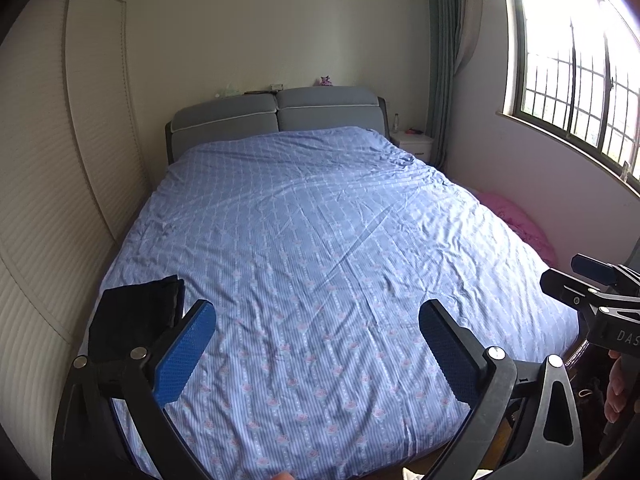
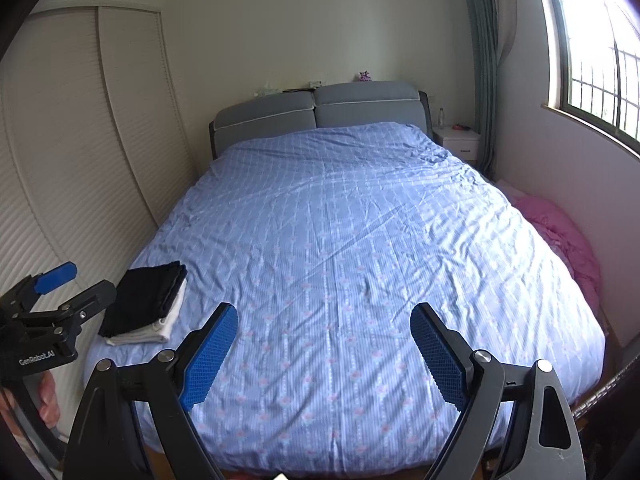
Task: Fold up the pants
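Pants point(image 2: 150, 294), black and folded, lie stacked on a folded white garment point(image 2: 160, 330) at the bed's point(image 2: 340, 220) near left corner. Left gripper point(image 1: 318, 344) and right gripper point(image 2: 324, 344) hover above the blue cover, jaws apart, empty.

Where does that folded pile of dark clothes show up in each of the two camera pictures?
Left wrist view: the dark folded pile lies at the lower left, on the bed's near left corner, partly behind the left gripper's blue finger.
Right wrist view: the same pile lies lower left, atop a white folded piece.
Shared landmark: the grey headboard.
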`<move>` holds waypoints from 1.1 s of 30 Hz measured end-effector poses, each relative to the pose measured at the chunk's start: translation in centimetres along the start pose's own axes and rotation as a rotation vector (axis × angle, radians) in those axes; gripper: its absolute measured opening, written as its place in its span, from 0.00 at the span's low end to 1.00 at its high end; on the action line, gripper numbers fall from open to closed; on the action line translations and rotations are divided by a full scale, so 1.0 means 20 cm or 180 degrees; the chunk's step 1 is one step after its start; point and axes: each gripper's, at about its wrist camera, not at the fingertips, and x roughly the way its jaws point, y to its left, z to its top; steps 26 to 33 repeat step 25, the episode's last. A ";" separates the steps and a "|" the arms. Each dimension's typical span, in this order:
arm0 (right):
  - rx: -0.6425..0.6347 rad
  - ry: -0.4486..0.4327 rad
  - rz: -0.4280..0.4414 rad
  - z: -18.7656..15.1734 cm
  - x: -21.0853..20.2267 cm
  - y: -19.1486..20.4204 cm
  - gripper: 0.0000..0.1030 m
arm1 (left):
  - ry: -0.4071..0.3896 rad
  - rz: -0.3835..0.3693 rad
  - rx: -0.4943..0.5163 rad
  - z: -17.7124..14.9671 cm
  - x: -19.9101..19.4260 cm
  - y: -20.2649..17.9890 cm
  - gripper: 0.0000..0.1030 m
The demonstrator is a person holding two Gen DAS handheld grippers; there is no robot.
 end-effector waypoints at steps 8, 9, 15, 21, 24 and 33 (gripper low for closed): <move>-0.0016 -0.0018 -0.0019 0.01 -0.01 -0.02 0.86 | -0.0011 -0.0009 -0.0004 0.01 0.01 -0.01 1.00; -0.0019 -0.0023 -0.0027 0.01 -0.01 -0.02 0.86 | -0.0013 -0.0005 -0.0002 0.01 0.01 -0.01 1.00; 0.0007 -0.0035 -0.0059 0.01 -0.02 -0.03 0.86 | -0.0014 -0.0004 -0.0003 0.02 0.01 -0.02 1.00; 0.0009 -0.0027 -0.0067 0.02 -0.01 -0.04 0.86 | -0.0009 -0.0010 -0.0013 0.01 0.02 -0.02 1.00; 0.0012 -0.0020 -0.0077 0.02 -0.01 -0.04 0.86 | 0.0004 -0.0017 -0.0032 0.02 0.02 -0.02 1.00; 0.0010 -0.0014 -0.0074 0.02 0.00 -0.04 0.86 | 0.0008 -0.0014 -0.0042 0.02 0.03 -0.02 1.00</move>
